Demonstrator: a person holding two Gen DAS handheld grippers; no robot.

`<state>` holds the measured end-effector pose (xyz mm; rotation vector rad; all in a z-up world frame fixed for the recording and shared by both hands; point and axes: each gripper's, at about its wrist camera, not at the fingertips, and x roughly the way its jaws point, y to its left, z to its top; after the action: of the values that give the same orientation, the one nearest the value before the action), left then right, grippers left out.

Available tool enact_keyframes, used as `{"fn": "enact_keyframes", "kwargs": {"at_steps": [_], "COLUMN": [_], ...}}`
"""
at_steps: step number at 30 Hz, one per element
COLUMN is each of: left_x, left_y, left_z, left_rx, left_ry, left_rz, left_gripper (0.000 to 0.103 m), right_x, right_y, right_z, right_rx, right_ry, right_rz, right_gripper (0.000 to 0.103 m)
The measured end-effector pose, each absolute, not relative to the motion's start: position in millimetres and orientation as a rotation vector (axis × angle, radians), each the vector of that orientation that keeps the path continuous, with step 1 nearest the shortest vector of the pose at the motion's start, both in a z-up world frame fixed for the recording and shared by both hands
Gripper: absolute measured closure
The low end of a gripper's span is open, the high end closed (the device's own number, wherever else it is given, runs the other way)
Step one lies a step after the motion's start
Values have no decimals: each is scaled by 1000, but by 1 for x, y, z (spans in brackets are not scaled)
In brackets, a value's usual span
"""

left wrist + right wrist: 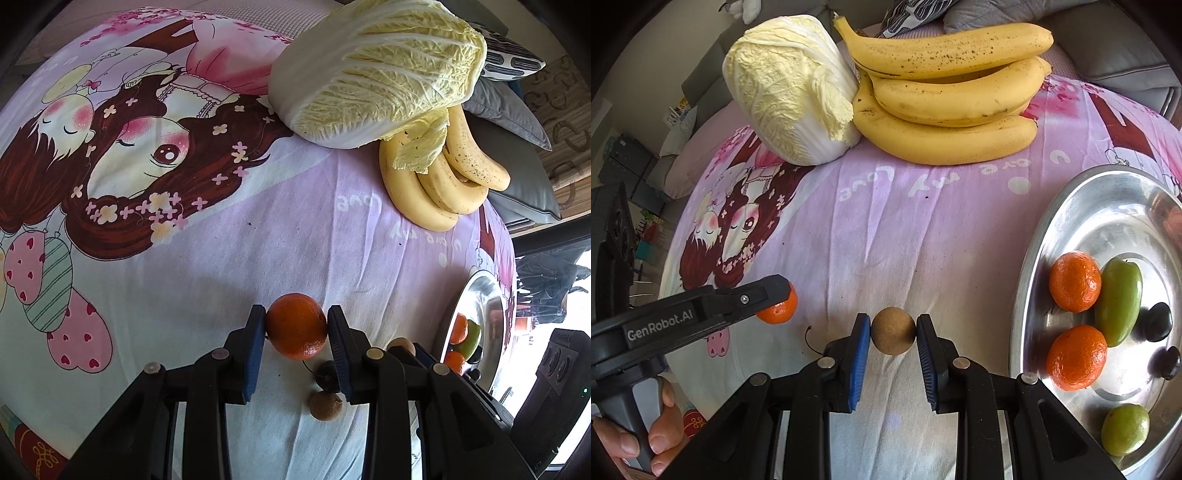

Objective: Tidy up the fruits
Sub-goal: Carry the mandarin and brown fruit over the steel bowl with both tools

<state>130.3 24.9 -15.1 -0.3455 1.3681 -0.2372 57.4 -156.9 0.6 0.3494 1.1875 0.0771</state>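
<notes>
Two pairs of tongs are each closed on a piece of fruit. We see the left tongs [296,326] gripping an orange tangerine [296,326] between their blue pads, and the right tongs [894,336] clamped on a small round brown fruit [894,336], tan and rough-skinned. Both fruits are held above the cartoon-printed sheet [886,229].

White lettering on the side of the left tongs' body reads "GenRobot.AI" in the right wrist view, where a hand [646,439] grips its handle. On the sheet we can read pale upside-down writing — "Love", "my" and further words we cannot make out. The print shows two dark-haired cartoon figures with flowers in their hair, pink blossoms and patterned hearts, on a lilac and white ground.

At the right, a shiny metal tray [1082,206] lies on the sheet and holds two more tangerines [1075,280], a long green fruit [1119,299], a round green fruit [1124,428] and two small dark ones [1158,321]. Below the left tongs, another brown fruit [326,405] and a dark stemmed fruit [327,373] lie loose on the sheet.

At the far edge, a napa cabbage [790,88] lies touching a bunch of bananas [945,96] — yellow, speckled brown. Grey cushions [517,118] and one black-and-white patterned cushion [511,59] are behind them. Whether the sheet covers a bed or a bench we cannot tell.
</notes>
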Motion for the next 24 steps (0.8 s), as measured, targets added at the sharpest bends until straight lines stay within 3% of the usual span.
{"fn": "enact_keyframes", "kwargs": {"at_steps": [24], "left_x": [122], "left_y": [-35], "left_z": [7], "left_rx": [-205], "left_ry": [1375], "left_rz": [-262], "left_gripper": [68], "right_x": [40], "right_y": [-203], "right_z": [42], "right_rx": [444], "right_ry": [1066], "right_rz": [37], "right_gripper": [75]}}
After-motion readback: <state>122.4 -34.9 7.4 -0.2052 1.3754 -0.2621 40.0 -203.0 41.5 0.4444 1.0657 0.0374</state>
